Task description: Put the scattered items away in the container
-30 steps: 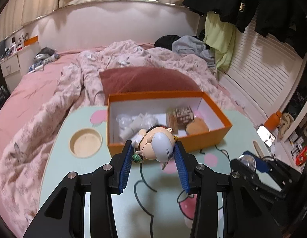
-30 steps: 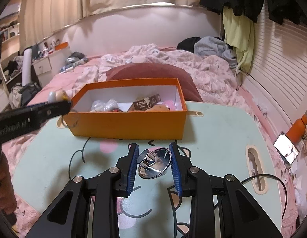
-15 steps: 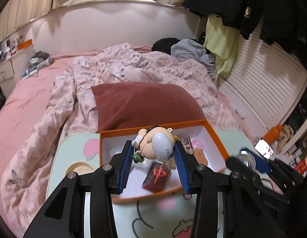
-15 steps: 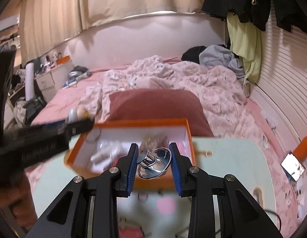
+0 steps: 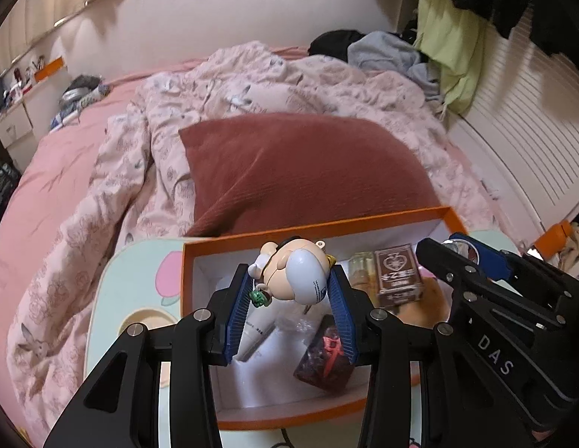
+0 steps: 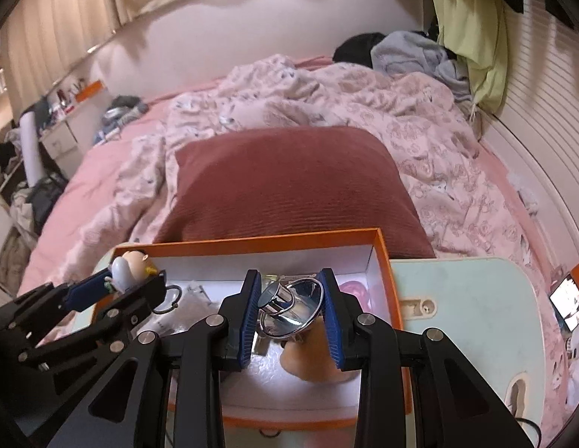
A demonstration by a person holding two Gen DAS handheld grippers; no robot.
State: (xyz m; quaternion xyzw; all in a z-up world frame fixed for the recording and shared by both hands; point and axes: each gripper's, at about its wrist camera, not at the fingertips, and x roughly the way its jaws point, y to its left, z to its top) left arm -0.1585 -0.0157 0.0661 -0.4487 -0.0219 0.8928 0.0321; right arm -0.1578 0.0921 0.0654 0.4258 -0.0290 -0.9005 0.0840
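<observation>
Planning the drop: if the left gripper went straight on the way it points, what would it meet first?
Probably the white tube on the orange box floor, below the held figurine in the left gripper; depth is uncertain.

Glossy plastic figurine (image 5: 295, 274); mirror-bright metal funnel (image 6: 293, 308); tongs' ribbed blue pads (image 6: 249, 313); matt orange cardboard box (image 6: 386, 272), white inside; ribbed red cloth pillow (image 5: 300, 168); smooth pale table (image 6: 465, 298).
</observation>
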